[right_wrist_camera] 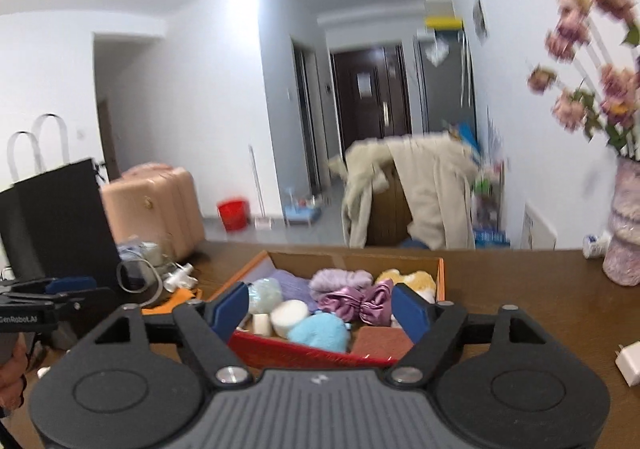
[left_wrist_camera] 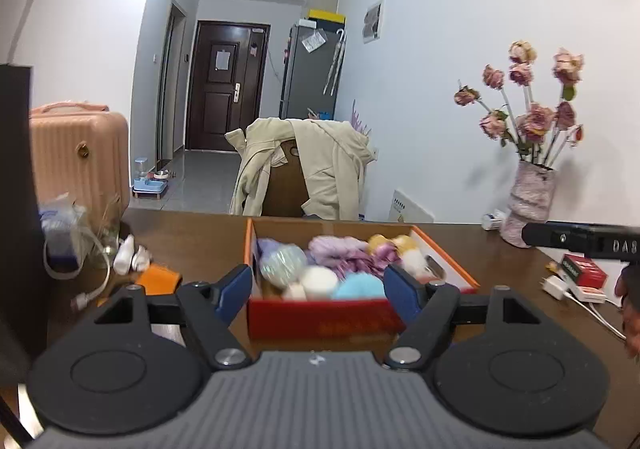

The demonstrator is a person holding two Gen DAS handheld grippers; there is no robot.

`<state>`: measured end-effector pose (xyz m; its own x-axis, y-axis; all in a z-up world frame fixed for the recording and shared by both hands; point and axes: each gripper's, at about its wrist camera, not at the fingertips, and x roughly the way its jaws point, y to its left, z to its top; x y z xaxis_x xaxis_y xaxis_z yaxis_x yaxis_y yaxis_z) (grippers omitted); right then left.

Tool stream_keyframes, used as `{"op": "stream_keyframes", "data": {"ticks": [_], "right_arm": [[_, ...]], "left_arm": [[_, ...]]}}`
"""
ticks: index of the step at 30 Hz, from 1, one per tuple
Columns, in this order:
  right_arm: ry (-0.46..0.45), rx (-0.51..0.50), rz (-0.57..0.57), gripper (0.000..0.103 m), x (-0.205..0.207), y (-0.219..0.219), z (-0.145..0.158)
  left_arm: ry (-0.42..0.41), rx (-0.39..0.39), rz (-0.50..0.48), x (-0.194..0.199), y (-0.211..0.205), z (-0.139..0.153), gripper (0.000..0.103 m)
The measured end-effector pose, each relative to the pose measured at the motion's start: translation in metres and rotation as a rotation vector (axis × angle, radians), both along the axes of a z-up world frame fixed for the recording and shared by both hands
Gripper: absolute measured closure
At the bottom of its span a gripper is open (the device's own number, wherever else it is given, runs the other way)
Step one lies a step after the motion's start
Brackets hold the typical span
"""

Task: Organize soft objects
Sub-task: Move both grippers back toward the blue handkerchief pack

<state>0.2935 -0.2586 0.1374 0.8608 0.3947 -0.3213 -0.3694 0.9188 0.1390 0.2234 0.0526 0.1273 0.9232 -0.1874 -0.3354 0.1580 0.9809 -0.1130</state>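
Left wrist view: the left gripper (left_wrist_camera: 320, 287) hangs above the brown table (left_wrist_camera: 200, 237) with its blue pads (left_wrist_camera: 234, 287) spread wide and nothing between them; straight ahead sits a red-and-orange cardboard box (left_wrist_camera: 320, 319) filled with soft items, among them a white puff (left_wrist_camera: 319, 281), a light blue puff (left_wrist_camera: 359, 286), a pale green ball (left_wrist_camera: 283, 263) and a lilac knitted piece (left_wrist_camera: 338, 247). A vase of dried roses (left_wrist_camera: 528, 205) stands at the far right by the wall, and a beige coat (left_wrist_camera: 312, 165) hangs over a chair beyond the table. Right wrist view: the right gripper (right_wrist_camera: 320, 309) is likewise wide apart and empty, pointing at the same box (right_wrist_camera: 288, 349), where a purple satin scrunchie (right_wrist_camera: 358, 301) and a yellow plush piece (right_wrist_camera: 408, 279) also lie. A black paper bag (right_wrist_camera: 60, 217) stands at the left.
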Motion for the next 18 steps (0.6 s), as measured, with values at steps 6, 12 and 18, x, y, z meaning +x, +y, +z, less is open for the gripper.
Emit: {"op": "stream_keyframes", "data": {"ticks": [6, 12, 18], "right_arm": [[-0.093, -0.055, 0.028, 0.019, -0.089, 0.005, -0.031], [-0.053, -0.044, 0.017, 0.017, -0.147, 0.005, -0.067], [0.038, -0.038, -0.003, 0.017, -0.152, 0.006, -0.09]], "left_arm": [[-0.029, -0.008, 0.028, -0.073, -0.01, -0.026, 0.022], [0.017, 0.008, -0.001, -0.107, -0.017, -0.052, 0.02], [0.054, 0.006, -0.038, -0.096, -0.025, -0.066, 0.02]]}}
